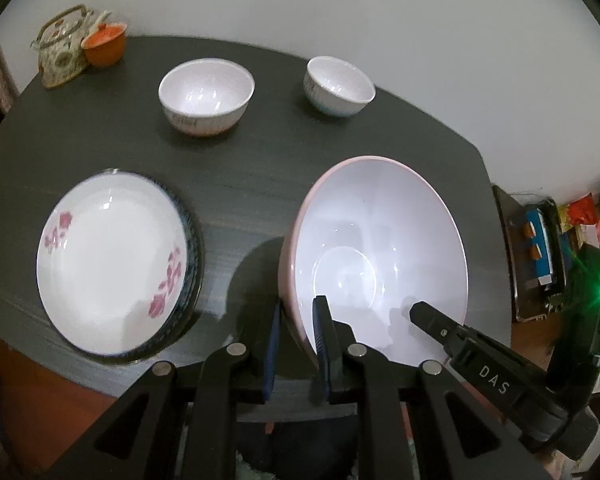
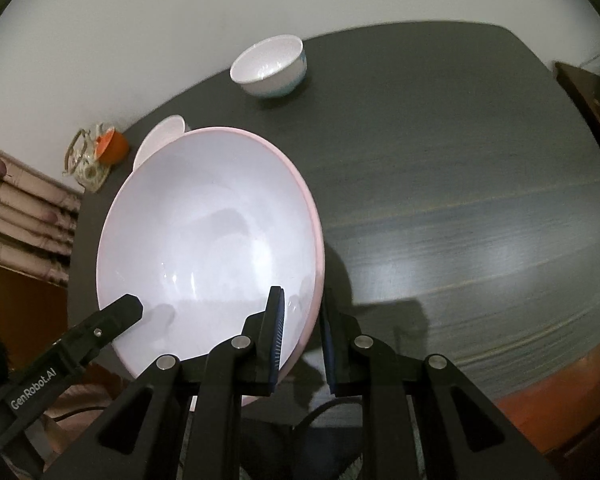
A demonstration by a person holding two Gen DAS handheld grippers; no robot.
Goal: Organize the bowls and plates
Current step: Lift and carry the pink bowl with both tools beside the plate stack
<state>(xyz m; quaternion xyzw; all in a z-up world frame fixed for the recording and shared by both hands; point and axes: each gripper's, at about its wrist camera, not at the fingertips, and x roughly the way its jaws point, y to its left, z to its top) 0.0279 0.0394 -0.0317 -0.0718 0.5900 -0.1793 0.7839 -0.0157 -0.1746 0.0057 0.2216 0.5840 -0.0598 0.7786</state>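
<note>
Gripping opposite edges of the big pink bowl [image 1: 380,248], left tongs [image 1: 298,332] and right tongs [image 2: 302,332] each pinch its rim above the desk [image 2: 460,200].

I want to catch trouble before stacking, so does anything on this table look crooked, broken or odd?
Only the big pink bowl stands out: it is tilted, its near rim pinched by the left claw and the right claw on opposite sides. The flowered plate and two small bowls sit level, without visible cracks.

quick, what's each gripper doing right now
Left gripper: shut on the pink bowl rim.
Right gripper: shut on the same bowl's opposite rim.
</note>
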